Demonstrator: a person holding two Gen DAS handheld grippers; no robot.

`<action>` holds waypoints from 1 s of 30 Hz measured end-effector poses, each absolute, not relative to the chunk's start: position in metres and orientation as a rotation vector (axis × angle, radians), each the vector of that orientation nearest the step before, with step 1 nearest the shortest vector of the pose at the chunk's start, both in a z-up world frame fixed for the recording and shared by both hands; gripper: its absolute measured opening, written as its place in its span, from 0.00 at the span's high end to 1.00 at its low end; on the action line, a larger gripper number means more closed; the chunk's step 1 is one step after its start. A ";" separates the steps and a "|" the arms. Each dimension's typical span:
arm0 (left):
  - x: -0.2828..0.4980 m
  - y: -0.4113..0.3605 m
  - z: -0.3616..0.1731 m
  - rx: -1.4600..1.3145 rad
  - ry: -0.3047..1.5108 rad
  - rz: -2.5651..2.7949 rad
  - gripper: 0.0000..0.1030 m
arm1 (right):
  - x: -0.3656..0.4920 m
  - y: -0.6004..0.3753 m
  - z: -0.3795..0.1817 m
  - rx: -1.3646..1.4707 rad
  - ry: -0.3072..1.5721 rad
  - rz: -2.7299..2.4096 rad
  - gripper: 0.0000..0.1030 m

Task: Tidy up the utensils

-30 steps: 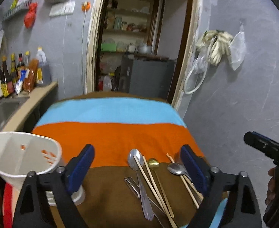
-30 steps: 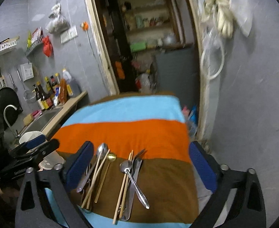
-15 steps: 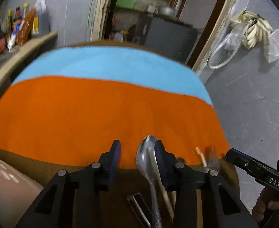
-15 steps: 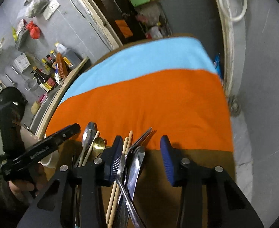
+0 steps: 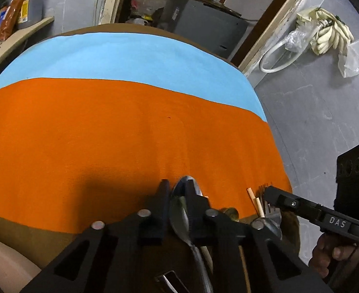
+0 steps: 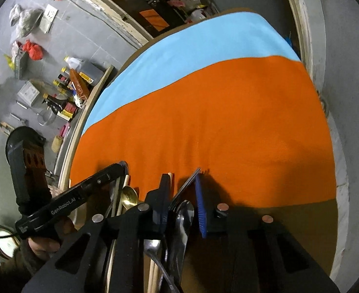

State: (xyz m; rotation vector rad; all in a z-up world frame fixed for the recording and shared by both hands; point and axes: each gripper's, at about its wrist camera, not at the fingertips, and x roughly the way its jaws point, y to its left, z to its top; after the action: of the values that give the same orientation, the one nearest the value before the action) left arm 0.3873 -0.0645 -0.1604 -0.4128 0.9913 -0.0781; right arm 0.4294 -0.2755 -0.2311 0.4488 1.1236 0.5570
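Left gripper (image 5: 177,196): low centre of the left wrist view; its jaws have just been closing and now stand narrow, pinched on the bowl of a silver spoon (image 5: 179,213).
Silver spoon: bowl up between the left jaws, handle running down out of the frame's lower edge.
Right gripper (image 6: 182,195): low centre of the right wrist view; its jaws have just been closing and stand narrow around a bundle of metal utensils (image 6: 183,216); which piece the pads press on I cannot tell.
Chopsticks (image 6: 170,177): pale tips just left of the right jaws.
Gold spoon (image 6: 128,195): lower left of the right wrist view, between the two grippers.
Desk (image 5: 121,131): covered by a cloth in blue, orange and brown bands; the utensils lie at the orange-brown border, near the bottom of both views.
Hand (image 5: 335,254): lower right of the left wrist view, gripping the right gripper's handle.
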 end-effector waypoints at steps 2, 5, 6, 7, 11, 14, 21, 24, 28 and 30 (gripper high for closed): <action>0.386 -0.064 -0.155 -0.431 0.984 -0.088 0.92 | 0.429 -0.278 -0.233 0.491 1.134 0.558 0.87; 0.384 -0.065 -0.145 -0.413 0.972 -0.097 0.94 | 0.425 -0.281 -0.233 0.565 1.135 0.554 0.90; 0.382 -0.067 -0.140 -0.404 0.967 -0.096 0.94 | 0.424 -0.280 -0.232 0.576 1.133 0.553 0.91; 0.380 -0.068 -0.135 -0.397 0.965 -0.092 0.95 | 0.421 -0.280 -0.229 0.593 1.125 0.557 0.91; 0.368 -0.067 -0.116 -0.364 0.936 -0.055 0.95 | 0.411 -0.278 -0.218 0.629 1.095 0.584 0.94; 0.352 -0.064 -0.096 -0.353 0.876 -0.034 0.95 | 0.403 -0.273 -0.206 0.649 1.069 0.601 0.95; 0.302 -0.057 -0.043 -0.285 0.673 0.009 0.96 | 0.377 -0.255 -0.167 0.637 0.946 0.619 0.98; 0.286 -0.049 -0.024 -0.247 0.601 0.026 0.96 | 0.366 -0.248 -0.146 0.625 0.884 0.614 0.98; 0.265 -0.029 0.000 -0.249 0.534 0.021 0.98 | 0.348 -0.245 -0.118 0.629 0.805 0.595 0.98; 0.255 -0.019 0.009 -0.253 0.512 0.009 0.98 | 0.338 -0.244 -0.105 0.632 0.761 0.589 0.98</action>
State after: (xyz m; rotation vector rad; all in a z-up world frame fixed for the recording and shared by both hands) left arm 0.2551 -0.0189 0.0094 -0.2527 0.5124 0.0094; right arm 0.3385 -0.2439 -0.1048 0.6319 0.7610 0.5895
